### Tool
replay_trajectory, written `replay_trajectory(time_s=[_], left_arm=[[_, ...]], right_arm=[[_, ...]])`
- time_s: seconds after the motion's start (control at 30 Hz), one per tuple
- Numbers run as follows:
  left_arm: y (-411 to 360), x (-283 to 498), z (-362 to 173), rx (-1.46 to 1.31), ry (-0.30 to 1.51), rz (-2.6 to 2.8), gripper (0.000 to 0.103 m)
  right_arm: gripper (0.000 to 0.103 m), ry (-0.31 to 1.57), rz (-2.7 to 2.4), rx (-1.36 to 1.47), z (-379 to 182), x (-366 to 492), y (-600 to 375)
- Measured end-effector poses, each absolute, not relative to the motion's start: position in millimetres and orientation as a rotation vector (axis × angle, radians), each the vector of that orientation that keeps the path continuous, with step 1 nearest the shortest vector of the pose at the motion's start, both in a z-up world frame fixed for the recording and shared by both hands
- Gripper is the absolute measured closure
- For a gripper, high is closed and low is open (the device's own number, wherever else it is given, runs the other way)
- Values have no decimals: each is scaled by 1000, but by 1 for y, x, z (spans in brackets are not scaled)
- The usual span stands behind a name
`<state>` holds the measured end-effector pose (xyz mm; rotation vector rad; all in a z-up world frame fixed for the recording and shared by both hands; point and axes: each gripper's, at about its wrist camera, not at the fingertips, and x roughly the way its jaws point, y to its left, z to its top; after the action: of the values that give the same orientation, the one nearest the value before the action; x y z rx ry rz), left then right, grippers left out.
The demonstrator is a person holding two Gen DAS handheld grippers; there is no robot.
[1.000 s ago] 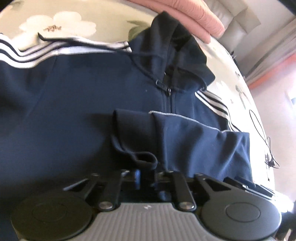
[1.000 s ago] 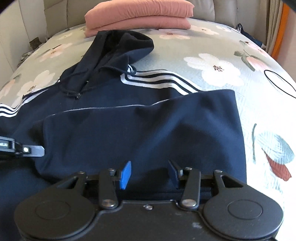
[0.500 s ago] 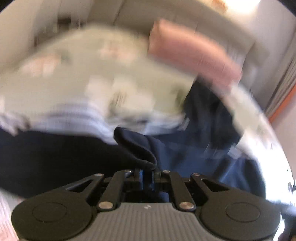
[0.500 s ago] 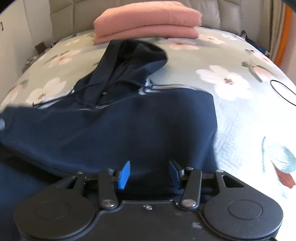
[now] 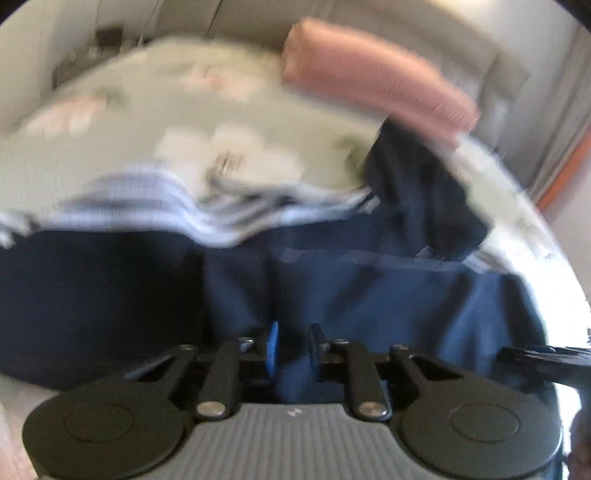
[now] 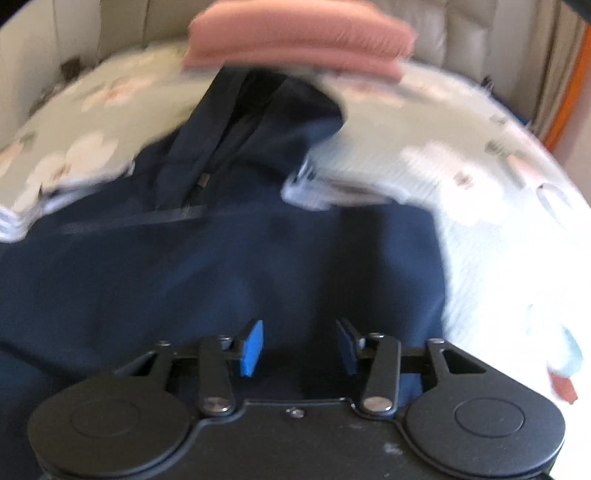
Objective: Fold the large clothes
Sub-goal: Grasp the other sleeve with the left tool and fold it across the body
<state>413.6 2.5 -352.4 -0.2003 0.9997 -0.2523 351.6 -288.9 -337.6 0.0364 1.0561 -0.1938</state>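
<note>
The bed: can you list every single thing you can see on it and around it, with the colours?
Navy hoodie: one, dark blue with white stripes, spread across the bed, hood toward the headboard.
Folded pink clothes: one stack, pink, beyond the hood.
Bedspread: one, pale green with white flowers, under everything.
Headboard: one, beige, padded, behind the pink stack.
Left gripper: one, black with blue pads, navy cloth between its narrow jaws.
Right gripper: one, black with blue pads, jaws apart over the hoodie, just been closing.

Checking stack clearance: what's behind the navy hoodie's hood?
A folded pink garment lies just behind the hood on the floral bedspread. Whether they touch is blurred.
</note>
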Motion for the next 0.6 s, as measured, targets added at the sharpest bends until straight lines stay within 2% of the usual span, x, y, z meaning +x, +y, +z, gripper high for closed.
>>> replay_trajectory(time_s=[0.03,0.13,0.2,0.27,0.33,0.47,0.6], left_arm=[[7,413,-359,-197,998,-236,93],[30,407,-363,-283,1001,-250,92],[43,402,-360,-298,1003,-231,100],[55,391,-355,-285,1000,-222,100],[75,379,-345,-304,994,-222,99],[119,358,-325,-259,957,-114,89],[176,352,-317,-257,940,40,85]], right_arm=[[53,1046,-196,31,-340,348,-287],[53,1046,-203,12,-340,337,-288],[51,1057,-213,18,-340,329,-294],[50,1071,-225,20,-338,321,-296],[50,1077,-228,-1,-337,313,-294],[46,1073,-247,-64,-339,309,-283],[45,1088,-284,-59,-340,314,-278]])
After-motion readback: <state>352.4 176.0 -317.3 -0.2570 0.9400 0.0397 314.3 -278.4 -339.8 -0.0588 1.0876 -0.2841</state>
